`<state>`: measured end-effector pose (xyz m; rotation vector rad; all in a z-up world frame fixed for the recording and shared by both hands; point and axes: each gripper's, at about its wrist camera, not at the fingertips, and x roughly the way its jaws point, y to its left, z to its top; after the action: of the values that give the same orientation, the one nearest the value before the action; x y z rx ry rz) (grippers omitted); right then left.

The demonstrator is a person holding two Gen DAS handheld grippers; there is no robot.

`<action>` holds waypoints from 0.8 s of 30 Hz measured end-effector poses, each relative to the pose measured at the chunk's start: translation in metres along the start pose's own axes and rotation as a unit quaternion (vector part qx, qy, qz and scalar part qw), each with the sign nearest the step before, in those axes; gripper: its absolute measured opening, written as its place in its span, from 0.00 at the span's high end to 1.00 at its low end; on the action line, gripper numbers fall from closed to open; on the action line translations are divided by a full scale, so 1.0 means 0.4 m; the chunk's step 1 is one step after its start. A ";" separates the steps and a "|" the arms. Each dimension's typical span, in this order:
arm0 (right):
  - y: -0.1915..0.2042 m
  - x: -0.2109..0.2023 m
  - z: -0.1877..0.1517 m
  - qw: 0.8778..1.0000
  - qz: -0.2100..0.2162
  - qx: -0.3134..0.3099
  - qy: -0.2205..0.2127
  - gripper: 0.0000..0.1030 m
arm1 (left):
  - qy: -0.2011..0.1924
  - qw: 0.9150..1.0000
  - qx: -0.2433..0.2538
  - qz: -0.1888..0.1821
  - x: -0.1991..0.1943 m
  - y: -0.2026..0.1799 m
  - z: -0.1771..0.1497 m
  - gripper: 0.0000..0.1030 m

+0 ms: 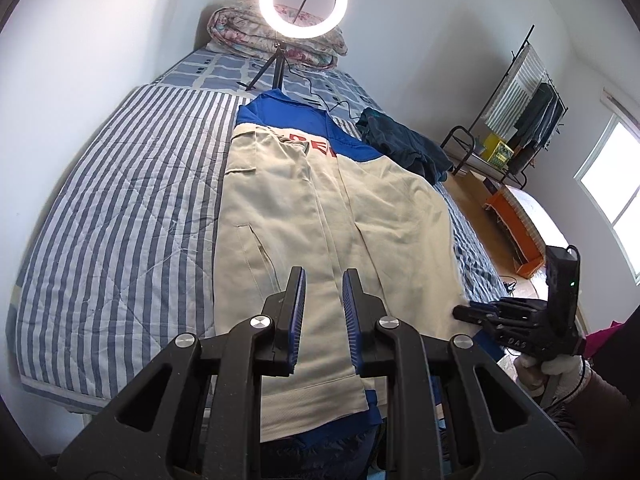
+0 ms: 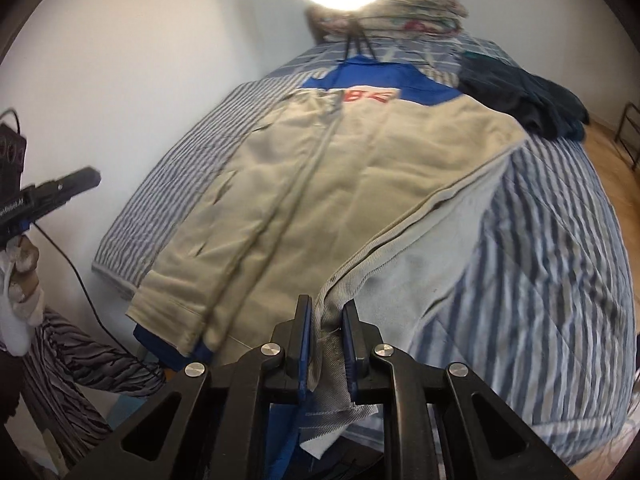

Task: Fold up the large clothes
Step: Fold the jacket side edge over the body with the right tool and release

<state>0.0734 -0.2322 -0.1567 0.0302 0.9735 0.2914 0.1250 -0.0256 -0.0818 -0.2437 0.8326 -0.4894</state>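
Left wrist view: striped bed (image 1: 120, 208) carries the beige-and-blue jacket (image 1: 320, 208) lengthwise; ring light (image 1: 303, 2) at 12 o'clock, clothes rack (image 1: 520, 112) at 2 o'clock. Left gripper (image 1: 323, 280) hovers above the hem, fingers slightly parted, empty. Right gripper (image 2: 325, 312) points downward, fingers pinching the jacket's raised right edge.

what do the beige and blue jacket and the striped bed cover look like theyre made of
Beige and blue jacket: likely matte cotton twill, with diagonal weave visible at the gripped hem. Striped bed cover: seemingly soft quilted cotton, with stitched diamond lines.
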 end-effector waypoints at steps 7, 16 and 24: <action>0.133 0.116 0.028 0.995 0.013 -0.084 0.054 0.88 | -0.008 1.000 -0.010 0.001 -0.018 0.020 0.002 0.81; 0.218 0.281 -0.029 0.980 0.014 -0.144 0.138 0.88 | -0.007 1.000 -0.025 0.009 -0.025 0.056 -0.005 0.81; 0.198 0.260 -0.022 0.982 0.040 -0.124 0.138 0.86 | -0.004 1.000 -0.028 0.011 -0.022 0.064 -0.009 0.81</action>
<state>0.1028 -0.1305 -0.2336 -0.2048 1.2062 0.4990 0.1254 0.0009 -0.0885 -0.2878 0.8405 -0.4441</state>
